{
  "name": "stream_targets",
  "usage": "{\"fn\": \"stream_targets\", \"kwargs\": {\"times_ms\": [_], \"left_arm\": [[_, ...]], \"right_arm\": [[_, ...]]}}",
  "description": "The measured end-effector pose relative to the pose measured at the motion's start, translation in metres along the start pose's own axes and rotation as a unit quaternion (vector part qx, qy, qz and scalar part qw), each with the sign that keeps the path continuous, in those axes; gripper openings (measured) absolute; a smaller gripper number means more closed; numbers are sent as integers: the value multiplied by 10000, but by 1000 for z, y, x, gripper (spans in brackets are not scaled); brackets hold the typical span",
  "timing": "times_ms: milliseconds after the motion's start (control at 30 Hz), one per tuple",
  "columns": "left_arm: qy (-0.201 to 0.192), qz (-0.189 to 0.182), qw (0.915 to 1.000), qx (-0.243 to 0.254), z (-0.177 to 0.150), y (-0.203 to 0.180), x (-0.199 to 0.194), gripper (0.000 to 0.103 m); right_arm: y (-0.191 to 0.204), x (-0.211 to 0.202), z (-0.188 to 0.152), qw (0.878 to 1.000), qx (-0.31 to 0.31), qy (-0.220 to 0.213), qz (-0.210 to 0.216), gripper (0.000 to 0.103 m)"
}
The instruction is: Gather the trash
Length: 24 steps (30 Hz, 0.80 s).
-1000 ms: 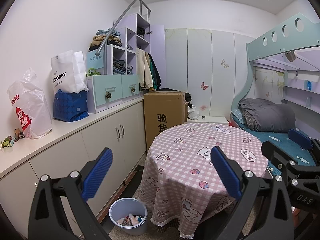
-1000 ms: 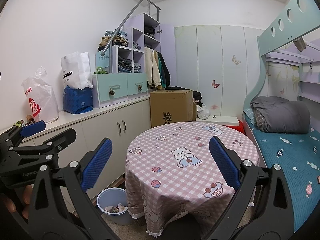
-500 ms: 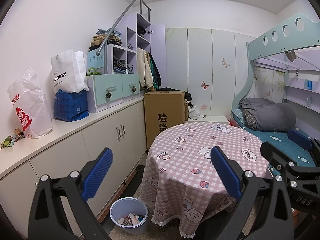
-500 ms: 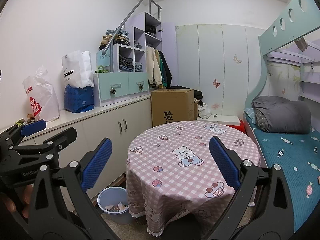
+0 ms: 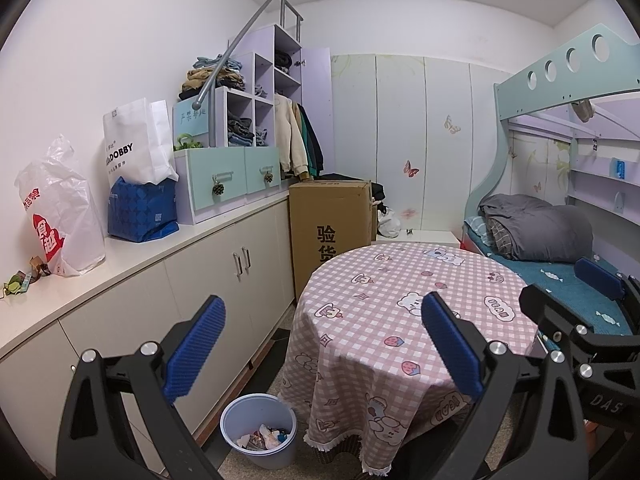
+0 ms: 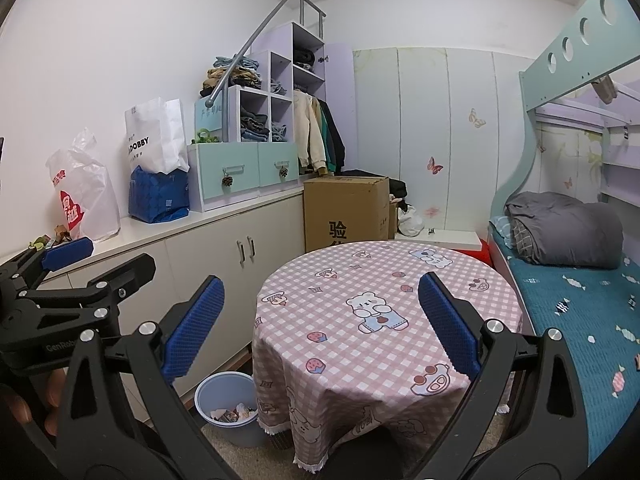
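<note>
A child's bedroom in a home: bunk bed (image 5: pixel 560 236), clothes shelves (image 5: pixel 256 112), cartoon-clothed table (image 6: pixel 380 300), butterfly wall stickers (image 5: pixel 411 168).

In front of you stands a round bench draped in a pink checked cloth printed with bears (image 5: pixel 404 312), its top bare. On the floor beside its left edge sits a pale blue plastic bin (image 5: pixel 259 432) holding scraps of paper and wrappers (image 5: pixel 262 437). Along your left runs a long white bench over cream cabinets (image 5: pixel 132 250), carrying a white plastic bag with red print (image 5: pixel 60 216), a blue bag (image 5: pixel 142 210), a white paper bag (image 5: pixel 134 148) and a mint drawer unit (image 5: pixel 228 176); the bed (image 6: pixel 580 300) on your right holds a folded grey quilt (image 6: pixel 564 228).
</note>
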State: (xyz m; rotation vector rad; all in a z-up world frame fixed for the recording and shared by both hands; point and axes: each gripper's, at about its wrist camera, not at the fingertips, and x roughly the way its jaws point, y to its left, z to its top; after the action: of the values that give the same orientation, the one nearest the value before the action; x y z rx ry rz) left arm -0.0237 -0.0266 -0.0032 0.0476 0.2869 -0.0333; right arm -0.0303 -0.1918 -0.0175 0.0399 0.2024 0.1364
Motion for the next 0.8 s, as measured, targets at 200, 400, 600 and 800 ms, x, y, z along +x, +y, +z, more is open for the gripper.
{"fn": "stream_targets", "kwargs": {"times_ms": [200, 400, 600, 800], "left_arm": [[9, 8, 10000, -2, 0, 1, 0, 97], [22, 11, 10000, -2, -1, 3, 1, 97], [39, 27, 10000, 14, -4, 5, 1, 97], [36, 26, 10000, 12, -3, 4, 1, 97]], "right_arm": [[-1, 1, 0, 10000, -3, 15, 7, 96], [-1, 1, 0, 10000, 0, 17, 9, 96], [-5, 4, -5, 10000, 13, 70, 38, 96], [-8, 4, -8, 9999, 22, 101, 51, 96]]}}
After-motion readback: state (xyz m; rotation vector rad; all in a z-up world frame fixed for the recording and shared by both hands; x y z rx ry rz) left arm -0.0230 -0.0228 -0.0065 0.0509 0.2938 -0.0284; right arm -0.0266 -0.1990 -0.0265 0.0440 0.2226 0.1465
